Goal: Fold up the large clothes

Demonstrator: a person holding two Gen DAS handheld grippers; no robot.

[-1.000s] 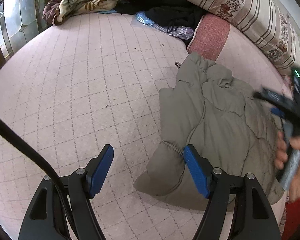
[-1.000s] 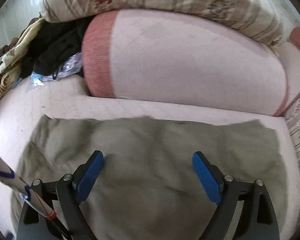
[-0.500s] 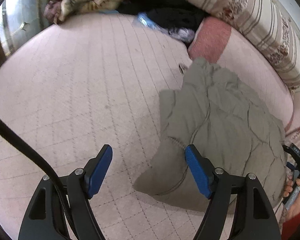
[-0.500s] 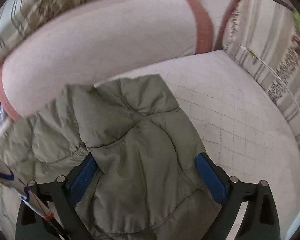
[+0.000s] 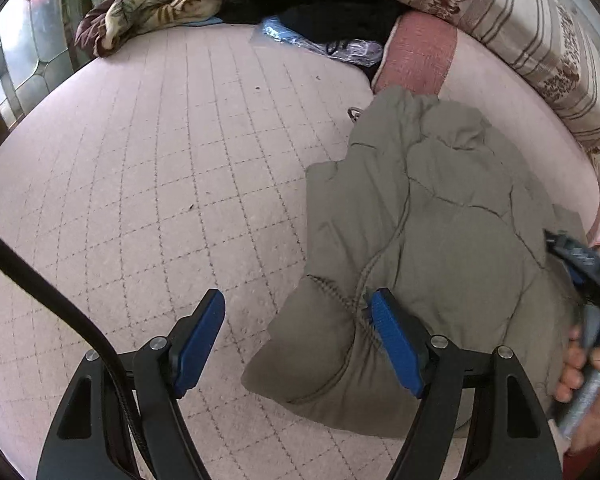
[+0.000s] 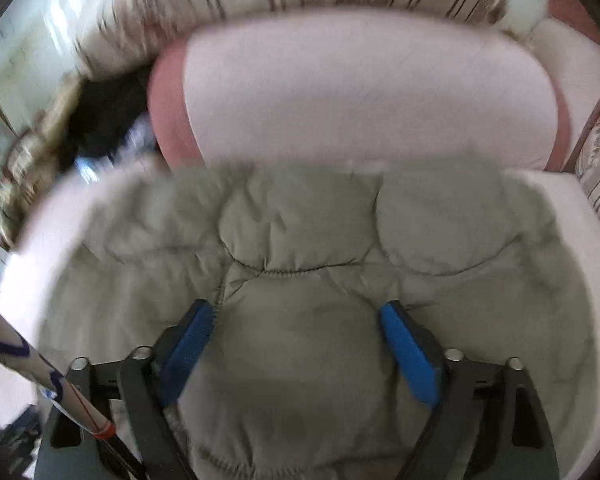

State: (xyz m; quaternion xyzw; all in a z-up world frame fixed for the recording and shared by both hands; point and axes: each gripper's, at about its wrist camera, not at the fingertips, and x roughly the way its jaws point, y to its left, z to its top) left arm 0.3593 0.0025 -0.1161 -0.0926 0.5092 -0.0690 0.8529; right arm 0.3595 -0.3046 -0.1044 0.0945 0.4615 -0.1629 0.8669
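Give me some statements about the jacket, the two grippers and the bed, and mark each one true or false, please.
1. The jacket is olive-grey and quilted. True.
2. The left gripper is shut on the jacket. False: its jaws stand wide open, holding nothing; only its right finger is over the jacket's edge.
3. The right gripper is open above the jacket. True.
4. The jacket hangs on a hanger. False: it lies on the pink bed cover.
5. A pink bolster lies beyond the jacket. True.
6. The black clothes lie on top of the jacket. False: they are apart, at the far end of the bed.
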